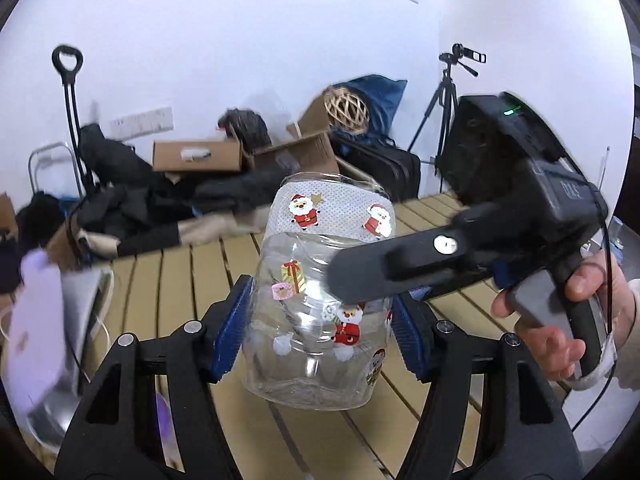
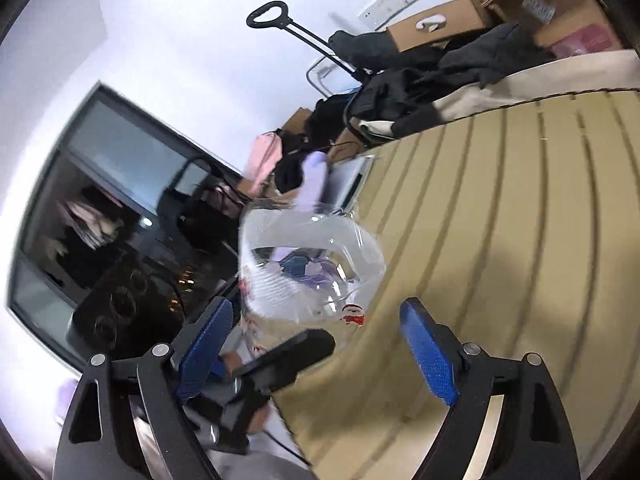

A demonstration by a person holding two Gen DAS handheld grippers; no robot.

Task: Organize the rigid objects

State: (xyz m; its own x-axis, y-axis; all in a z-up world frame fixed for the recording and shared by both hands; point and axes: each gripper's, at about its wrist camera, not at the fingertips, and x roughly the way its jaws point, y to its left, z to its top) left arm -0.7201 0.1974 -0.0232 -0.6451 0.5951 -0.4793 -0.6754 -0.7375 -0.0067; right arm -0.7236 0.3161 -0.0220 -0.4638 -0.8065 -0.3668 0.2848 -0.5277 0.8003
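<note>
A clear plastic jar (image 1: 320,300) with Santa stickers and a white Santa-patterned band at its top sits between the blue pads of my left gripper (image 1: 318,332), which is shut on it above the slatted table (image 1: 180,280). The jar is tilted. My right gripper (image 2: 320,356) is open and empty; its black finger (image 1: 400,272) shows in the left wrist view in front of the jar's right side. In the right wrist view the jar (image 2: 312,268) appears ahead of the open fingers, with the left gripper's black finger (image 2: 288,356) below it.
A pale purple object (image 1: 36,328) and a silver device (image 1: 88,312) are at the table's left edge. Cardboard boxes (image 1: 200,156), dark clothes (image 1: 132,200), a suitcase (image 1: 384,168) and a tripod (image 1: 444,96) lie behind the table. A dark window (image 2: 112,216) is in the right wrist view.
</note>
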